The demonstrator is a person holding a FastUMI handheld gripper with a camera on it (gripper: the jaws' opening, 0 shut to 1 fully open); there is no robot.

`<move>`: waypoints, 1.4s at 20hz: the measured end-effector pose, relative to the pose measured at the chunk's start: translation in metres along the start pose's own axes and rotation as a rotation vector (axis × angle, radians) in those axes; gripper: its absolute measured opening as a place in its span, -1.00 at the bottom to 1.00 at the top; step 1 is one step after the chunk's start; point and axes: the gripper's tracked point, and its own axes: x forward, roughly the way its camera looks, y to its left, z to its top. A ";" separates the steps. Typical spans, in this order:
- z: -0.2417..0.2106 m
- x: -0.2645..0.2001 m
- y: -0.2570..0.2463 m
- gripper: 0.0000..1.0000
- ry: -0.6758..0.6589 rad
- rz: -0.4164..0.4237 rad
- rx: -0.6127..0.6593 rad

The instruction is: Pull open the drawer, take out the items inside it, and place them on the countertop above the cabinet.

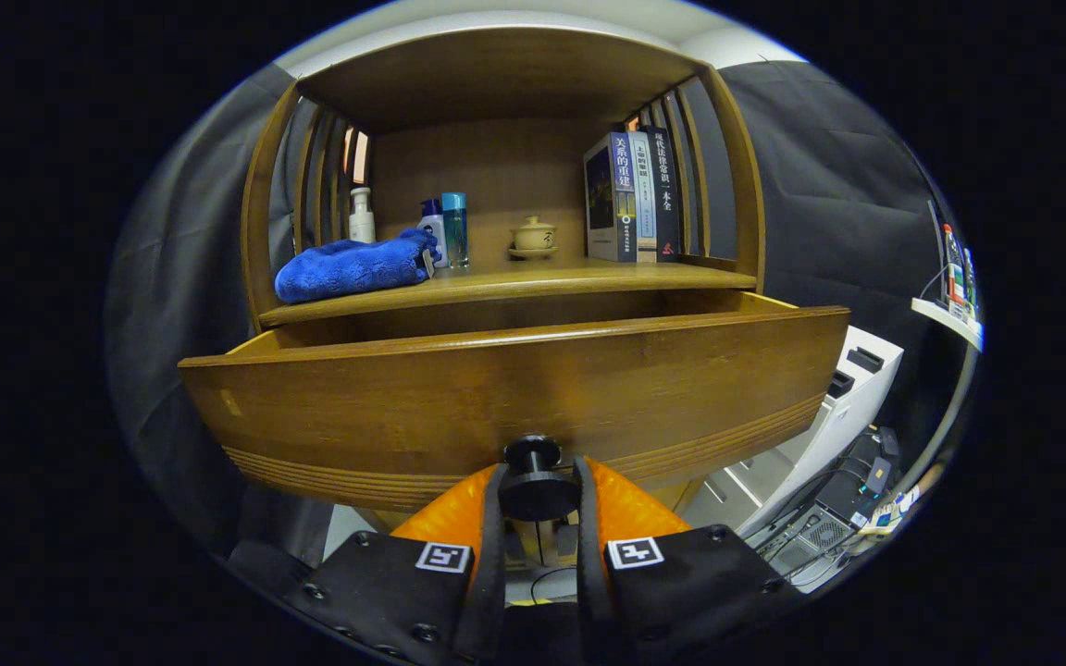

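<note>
We hold the gripper (538, 495) with its jaws closed narrow on the drawer knob (533, 476), one finger pressing on each side of the dark round knob at the lower middle of the drawer front (514, 393). The drawer stands pulled out from the cabinet: its top edge sits clear of the counter (505, 282) above it, and a strip of the drawer's inner side walls shows behind the front panel. From this low angle we cannot see the drawer's floor or any item in it.

On the counter we note a blue cloth (353, 266) at the left, a white pump bottle (362, 217) behind it, a blue-capped bottle (454, 229) beside the cloth, a small lidded cup on a saucer (533, 236) in the middle, and upright books (630, 199) at the right.

Hazards from this state, in our judgement:
- Pulling further may draw the drawer off its runners or tip it, since its travel limit is hidden.
- An off-axis pull may let the knob slip from the jaws.
- Releasing and rising too close to the front may strike the counter's edge.
- Free space on the counter is limited; placing items carelessly may knock over the cup or the bottles. The bare area between the cup and the books looks safest.
</note>
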 end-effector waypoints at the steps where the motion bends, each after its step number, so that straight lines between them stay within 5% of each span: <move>1: -0.002 -0.005 -0.001 -0.19 0.001 -0.002 0.000; 21: -0.036 -0.066 -0.006 -0.18 0.079 -0.024 0.028; 24: -0.024 -0.069 -0.004 0.03 0.066 -0.032 0.016; 28: -0.002 -0.078 0.002 0.77 0.041 -0.007 0.028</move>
